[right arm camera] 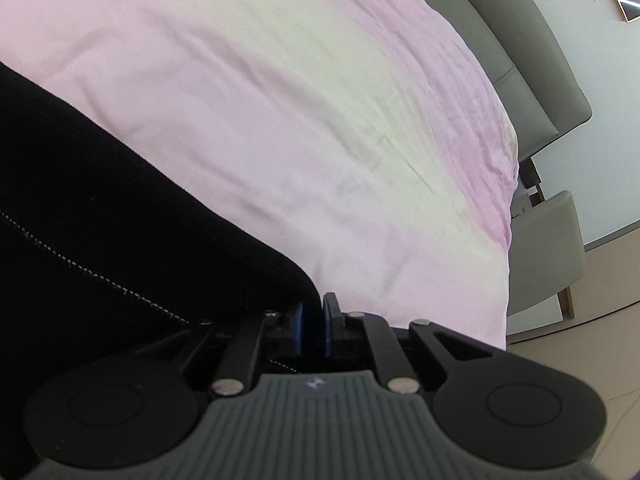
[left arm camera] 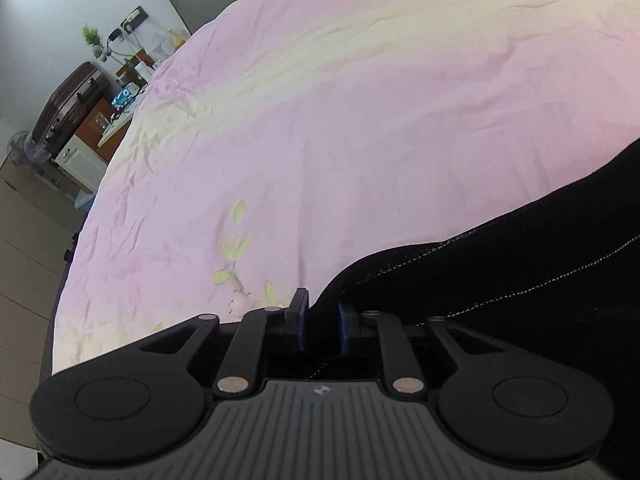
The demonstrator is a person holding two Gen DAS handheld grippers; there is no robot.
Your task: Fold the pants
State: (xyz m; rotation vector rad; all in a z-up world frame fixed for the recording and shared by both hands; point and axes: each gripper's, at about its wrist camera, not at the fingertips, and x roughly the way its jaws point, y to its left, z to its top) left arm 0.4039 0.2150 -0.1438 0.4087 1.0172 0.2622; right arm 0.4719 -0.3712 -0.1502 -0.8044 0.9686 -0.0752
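Note:
The black pants [left arm camera: 520, 264] with white stitching lie on a pink bed sheet [left arm camera: 320, 120]. In the left wrist view they fill the lower right, and my left gripper [left arm camera: 323, 312] is shut on their near left corner, the cloth pinched between the blue pads. In the right wrist view the pants [right arm camera: 100, 200] fill the left side, and my right gripper [right arm camera: 314, 316] is shut on their near right corner. The rest of the pants lies outside both views.
The pink and cream sheet [right arm camera: 320, 120] covers the bed. A grey headboard [right arm camera: 540, 60] and a grey chair [right arm camera: 548, 248] stand at the right. A dark suitcase [left arm camera: 68, 108], a wooden cabinet and small plants [left arm camera: 92, 40] stand left of the bed.

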